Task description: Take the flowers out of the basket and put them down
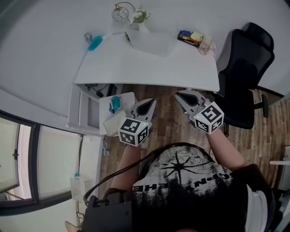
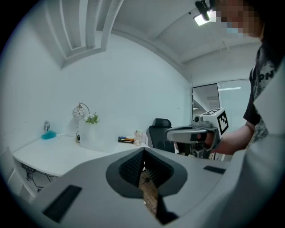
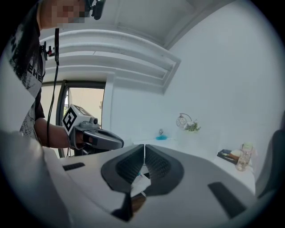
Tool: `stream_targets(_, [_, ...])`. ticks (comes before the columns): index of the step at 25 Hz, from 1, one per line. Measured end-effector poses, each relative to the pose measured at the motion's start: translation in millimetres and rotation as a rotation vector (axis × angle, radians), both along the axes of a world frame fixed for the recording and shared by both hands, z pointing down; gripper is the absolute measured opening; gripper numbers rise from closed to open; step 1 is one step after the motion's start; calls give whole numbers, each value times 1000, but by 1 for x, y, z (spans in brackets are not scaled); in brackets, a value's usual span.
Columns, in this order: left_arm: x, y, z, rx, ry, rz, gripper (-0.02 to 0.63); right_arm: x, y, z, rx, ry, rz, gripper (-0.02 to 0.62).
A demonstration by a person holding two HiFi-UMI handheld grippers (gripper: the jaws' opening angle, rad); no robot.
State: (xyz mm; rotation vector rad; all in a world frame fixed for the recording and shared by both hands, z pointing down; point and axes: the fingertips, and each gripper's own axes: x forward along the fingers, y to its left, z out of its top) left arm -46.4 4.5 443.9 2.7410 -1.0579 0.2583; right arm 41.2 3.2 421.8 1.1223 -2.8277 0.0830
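Note:
The flowers (image 1: 140, 16), small white blooms with green leaves, stand at the far edge of the white desk (image 1: 190, 68), behind a white basket (image 1: 152, 41). Both grippers hover over the wooden floor in front of the desk, well short of the flowers. My left gripper (image 1: 152, 102) is shut with nothing in it, and my right gripper (image 1: 179, 94) is shut and empty as well. In the left gripper view the flowers (image 2: 92, 119) rise above the basket (image 2: 91, 134), far beyond the closed jaws. The right gripper view shows the flowers (image 3: 193, 127) small and distant.
A wire ornament (image 1: 121, 12) stands beside the flowers. A teal object (image 1: 95, 42) lies at the desk's left end; books (image 1: 189, 37) and a glass jar (image 1: 205, 45) are at its right end. A black office chair (image 1: 244, 77) stands right of the desk, a low cabinet (image 1: 115, 111) below left.

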Motion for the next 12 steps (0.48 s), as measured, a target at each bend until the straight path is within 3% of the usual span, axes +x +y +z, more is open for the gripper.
stream_targets(12, [-40, -17, 8, -26, 36, -21, 11, -41, -16, 14, -18, 47, 3, 20])
